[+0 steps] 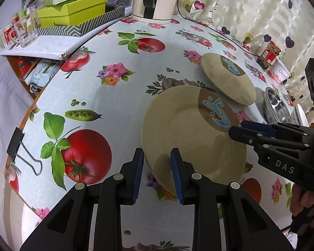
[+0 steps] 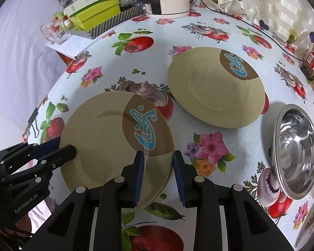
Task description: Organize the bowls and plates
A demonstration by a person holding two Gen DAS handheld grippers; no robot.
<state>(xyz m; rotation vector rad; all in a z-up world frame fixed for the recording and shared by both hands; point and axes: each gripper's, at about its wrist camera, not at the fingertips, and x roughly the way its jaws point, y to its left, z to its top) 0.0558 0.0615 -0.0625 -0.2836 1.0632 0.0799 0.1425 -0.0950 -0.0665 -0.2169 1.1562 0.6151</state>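
A beige plate (image 1: 184, 133) with a brown patch and a blue fish-like drawing sits low and right of centre in the left wrist view, and left of centre in the right wrist view, on a table (image 1: 106, 96) covered by a cloth printed with tomatoes, peas and flowers; in the right wrist view extra rims show under its lower edge, so it seems to top a small stack, though how many lie beneath I cannot tell. The left gripper (image 1: 157, 173) straddles the plate's near-left rim, one blue pad outside the edge and one over the plate; whether the pads press the rim I cannot tell. The right gripper (image 2: 159, 175) straddles the opposite rim in the same way, its fingers apart with the edge between them, and again the pinch is not clear. A second plate (image 2: 215, 87) of the same pattern lies apart, toward the upper right of centre; a steel bowl (image 2: 297, 152) rests at the right edge of the right wrist view; a white kettle (image 1: 155, 0) stands at top centre; green boxes (image 1: 73, 10) sit at upper left; a binder clip (image 1: 21, 146) grips the cloth at the left edge.
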